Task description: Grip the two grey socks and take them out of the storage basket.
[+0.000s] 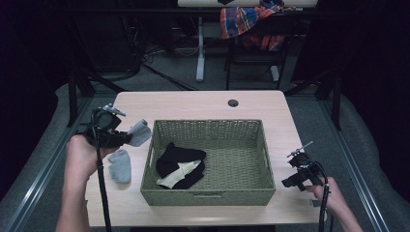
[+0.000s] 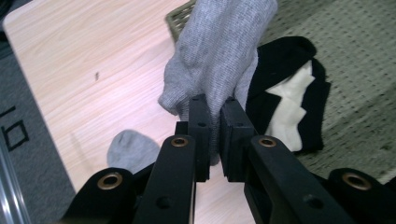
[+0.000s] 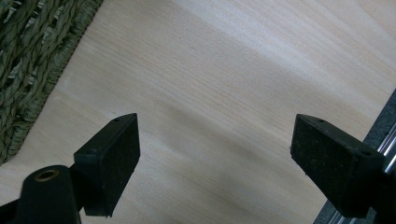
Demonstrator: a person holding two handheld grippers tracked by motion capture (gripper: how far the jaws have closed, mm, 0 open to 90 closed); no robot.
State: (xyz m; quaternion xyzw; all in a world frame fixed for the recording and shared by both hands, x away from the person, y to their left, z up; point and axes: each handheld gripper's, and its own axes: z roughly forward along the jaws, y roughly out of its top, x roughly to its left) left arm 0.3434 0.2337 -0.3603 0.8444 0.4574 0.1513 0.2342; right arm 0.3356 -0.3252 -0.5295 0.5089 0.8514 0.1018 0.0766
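Here, no readable writing shows. The left gripper (image 2: pixel 215 135) pinches a grey sock (image 2: pixel 219 51) beside the woven basket (image 1: pixel 261 140). The right gripper (image 3: pixel 215 163) hangs spread over bare table (image 3: pixel 224 70).

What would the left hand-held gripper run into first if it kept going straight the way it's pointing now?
The left hand-held gripper, shut on a grey sock, points toward the woven basket. Straight on, it would probably cross the near rim and meet the black and cream socks inside, though depth is hard to judge.

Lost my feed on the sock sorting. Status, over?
Left gripper shut on grey sock, held beside basket rim. Right gripper open over bare table. Second grey sock on table. Path clear.
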